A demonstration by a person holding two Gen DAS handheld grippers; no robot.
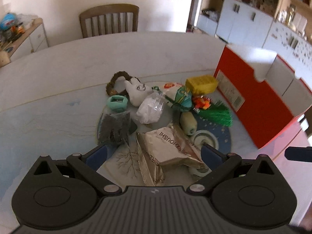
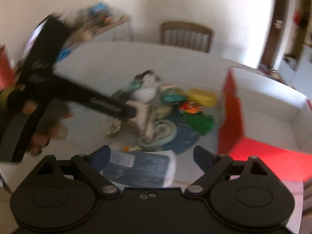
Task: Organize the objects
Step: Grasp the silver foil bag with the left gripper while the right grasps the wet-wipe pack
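A pile of small objects lies on a round blue mat [image 1: 222,138] on the white table. In the left wrist view my left gripper [image 1: 154,152] is open, with a silver foil packet [image 1: 169,150] between its fingers and no pad touching it. Behind the packet sit a grey fuzzy pouch [image 1: 115,128], a clear plastic bag [image 1: 150,109], a white plush [image 1: 136,93], a teal ring [image 1: 117,103], a yellow block [image 1: 200,83] and a green fringe [image 1: 218,113]. My right gripper [image 2: 152,153] is open above a blue printed booklet [image 2: 140,169], empty.
A red-and-white open box [image 1: 253,101] stands to the right of the pile, also in the blurred right wrist view [image 2: 230,117]. A hand [image 2: 42,134] holds the left tool, its black finger [image 2: 109,103] over the pile. A wooden chair [image 1: 109,19] stands behind the table.
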